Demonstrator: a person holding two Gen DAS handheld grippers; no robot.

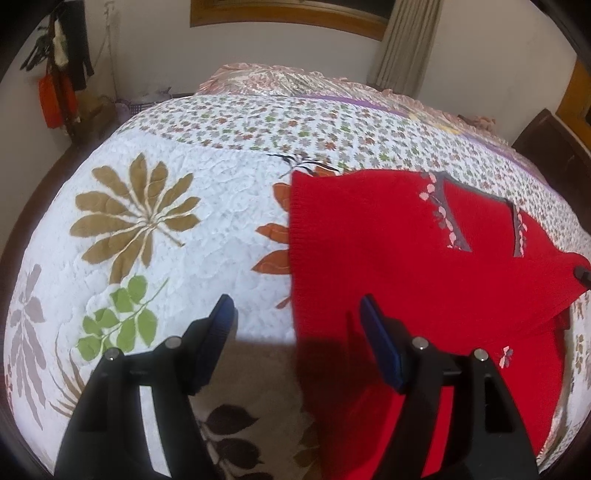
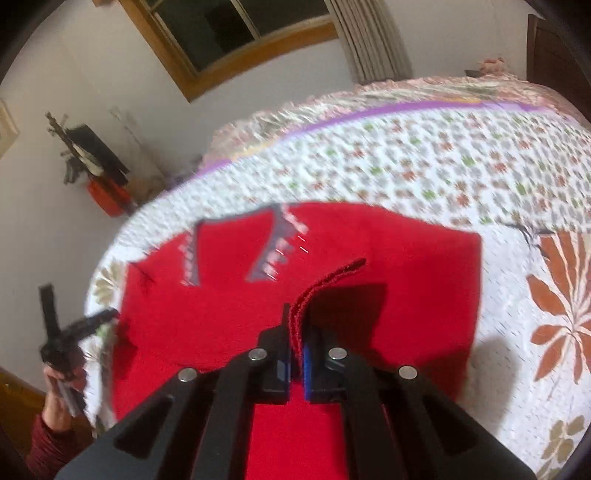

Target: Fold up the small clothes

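A small red knit garment [image 1: 406, 258] with grey and pink patterned trim lies spread on the floral quilt [image 1: 166, 206]. My left gripper [image 1: 297, 306] is open just above the garment's left edge; one finger is over the quilt and the other over the red knit, with nothing between them. In the right wrist view my right gripper [image 2: 295, 332] is shut on a lifted edge of the red garment [image 2: 221, 314], and a strip of knit stands up between the pads. The left gripper [image 2: 79, 301] shows there at the garment's far side, held by a hand [image 2: 59, 376].
The quilt [image 2: 480, 192] covers a wide bed, with a frilled pink cover [image 1: 280, 77] at its far end. Behind are a wall, a wood-framed window [image 2: 229, 33] and a curtain [image 1: 406, 48]. Clothes hang on the left wall [image 1: 62, 74]. Dark wooden furniture [image 1: 554, 147] stands at the right.
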